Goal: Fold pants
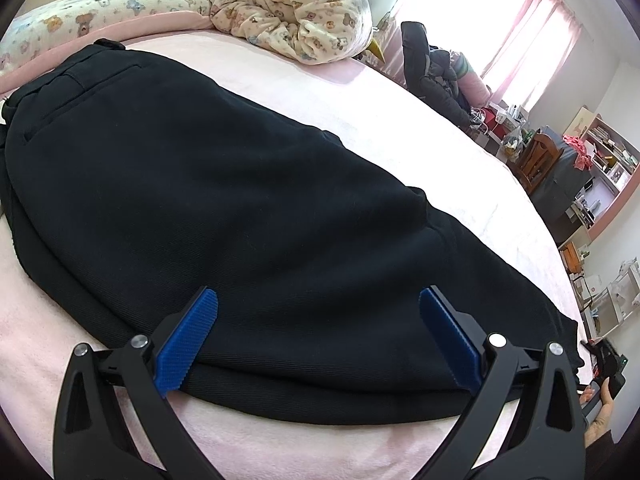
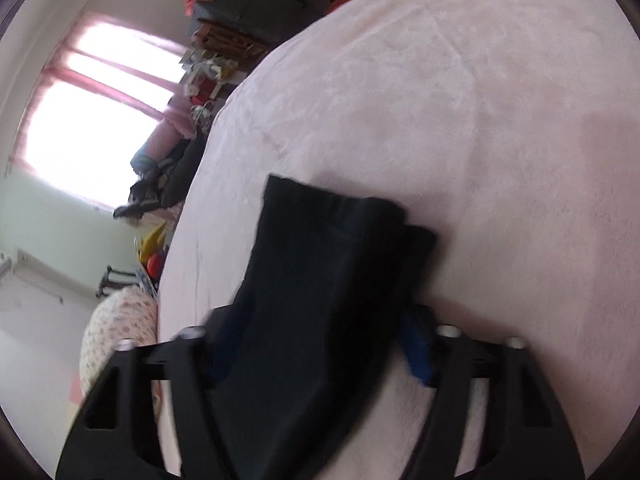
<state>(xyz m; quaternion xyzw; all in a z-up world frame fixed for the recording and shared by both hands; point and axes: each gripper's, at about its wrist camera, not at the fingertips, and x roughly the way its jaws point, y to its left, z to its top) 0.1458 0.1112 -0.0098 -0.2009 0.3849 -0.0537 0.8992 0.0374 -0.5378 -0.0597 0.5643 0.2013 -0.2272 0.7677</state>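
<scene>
Black pants (image 1: pixel 224 184) lie flat on the pink bed (image 1: pixel 420 128), waistband at the far left. My left gripper (image 1: pixel 318 300) is open, its blue pads (image 1: pixel 188 340) resting wide apart on the near folded edge. In the blurred right wrist view the leg ends (image 2: pixel 340 248) run from the bed back between the fingers of my right gripper (image 2: pixel 316 344). Its jaws stand partly apart around the cloth. One blue pad (image 2: pixel 418 350) shows beside the cloth's edge and the other is hidden behind it. The right gripper's body and a hand (image 1: pixel 600 400) show at the edge of the left wrist view.
A teddy-print quilt (image 1: pixel 288 12) and pillow (image 1: pixel 80 16) are bunched at the head of the bed. Beyond the far edge stand a chair with dark clothes (image 1: pixel 432 80), shelves (image 1: pixel 600 168) and a bright window (image 2: pixel 88 120). Bare pink sheet (image 2: pixel 480 100) stretches past the leg ends.
</scene>
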